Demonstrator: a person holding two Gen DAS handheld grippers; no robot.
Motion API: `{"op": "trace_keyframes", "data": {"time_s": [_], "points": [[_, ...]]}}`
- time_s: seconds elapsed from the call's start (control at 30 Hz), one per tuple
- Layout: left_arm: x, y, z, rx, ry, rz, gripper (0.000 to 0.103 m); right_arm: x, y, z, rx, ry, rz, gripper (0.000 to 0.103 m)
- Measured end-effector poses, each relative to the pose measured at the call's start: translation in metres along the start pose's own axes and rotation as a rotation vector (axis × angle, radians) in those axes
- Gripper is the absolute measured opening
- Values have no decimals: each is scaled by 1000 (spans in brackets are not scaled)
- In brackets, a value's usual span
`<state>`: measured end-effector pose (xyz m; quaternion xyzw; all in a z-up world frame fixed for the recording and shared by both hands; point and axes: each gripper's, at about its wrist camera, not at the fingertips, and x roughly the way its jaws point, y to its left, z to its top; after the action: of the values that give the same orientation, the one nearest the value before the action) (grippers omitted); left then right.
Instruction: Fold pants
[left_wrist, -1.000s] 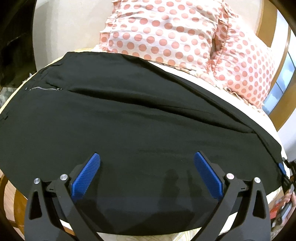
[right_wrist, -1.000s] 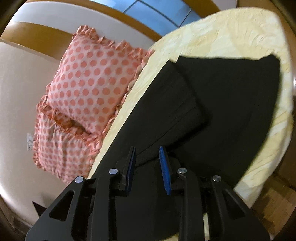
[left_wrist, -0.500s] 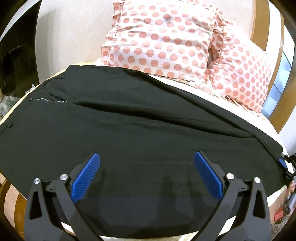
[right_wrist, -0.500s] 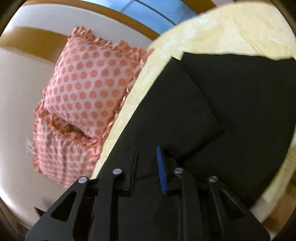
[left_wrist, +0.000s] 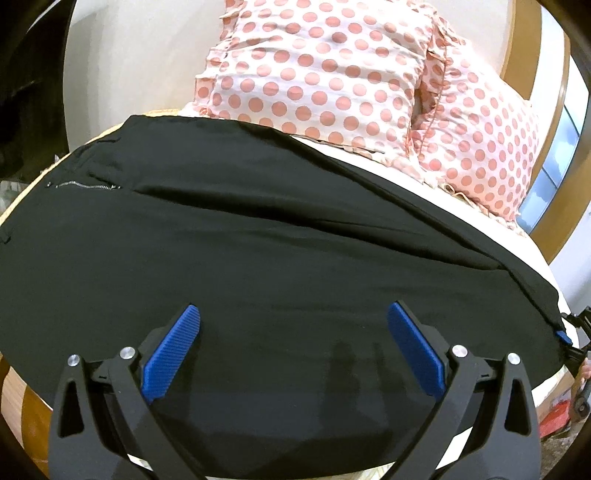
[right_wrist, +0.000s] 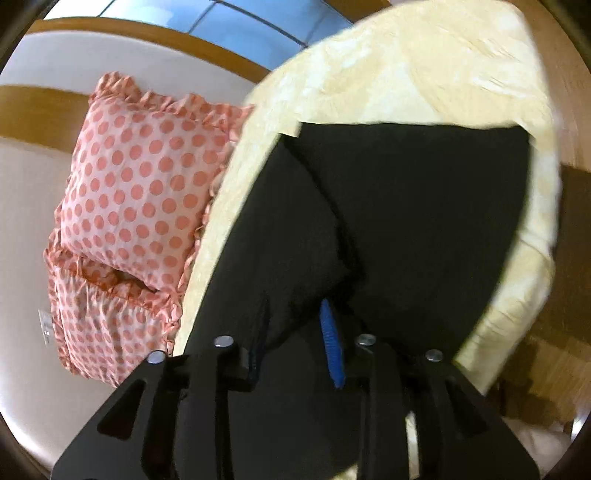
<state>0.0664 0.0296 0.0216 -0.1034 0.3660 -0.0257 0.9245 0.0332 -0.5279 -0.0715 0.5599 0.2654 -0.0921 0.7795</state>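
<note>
Black pants (left_wrist: 258, 236) lie spread across the bed, zipper (left_wrist: 85, 186) at the left end. My left gripper (left_wrist: 291, 349) hovers open above the near edge of the pants, empty. In the right wrist view the pants (right_wrist: 406, 206) lie on the yellow bedspread (right_wrist: 424, 70). My right gripper (right_wrist: 295, 339) is closed on a fold of the pants' leg end and holds it lifted over the rest of the fabric. The right gripper also shows at the far right of the left wrist view (left_wrist: 569, 336).
Two pink polka-dot pillows (left_wrist: 332, 74) (right_wrist: 140, 192) lie at the head of the bed against a wooden headboard (right_wrist: 44, 110). The bed's edge (right_wrist: 517, 295) drops to a wooden floor on the right.
My right gripper has carried the held leg end further over the pants. My left gripper has dropped slightly and stays open.
</note>
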Motion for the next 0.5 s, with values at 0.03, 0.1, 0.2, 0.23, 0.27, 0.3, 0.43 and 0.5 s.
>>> {"op": "trace_keyframes", "data": {"time_s": [0.03,0.1,0.2,0.23,0.27,0.3,0.43,0.5], "points": [[0,2,0,-8,2,0,101,0,4,-1,-21,-2,32,65],[1,3,0,-11,3,3,101,1,10,-6,-44,1,60,71],[-1,2,1,-12,-5,3,101,-1,6,-5,-24,-51,48,58],[-2,2,1,-8,-13,6,101,-2,0,-3,-2,-65,40,48],[-3,0,0,2,-23,11,101,-2,-5,-1,9,-70,27,42],[-5,-1,0,14,-35,21,101,0,-8,0,11,-67,18,32],[-5,-8,1,47,-44,40,101,9,-7,0,-31,-72,-20,12],[-5,-9,2,43,-30,24,101,13,-11,2,-39,-66,-1,3]]}}
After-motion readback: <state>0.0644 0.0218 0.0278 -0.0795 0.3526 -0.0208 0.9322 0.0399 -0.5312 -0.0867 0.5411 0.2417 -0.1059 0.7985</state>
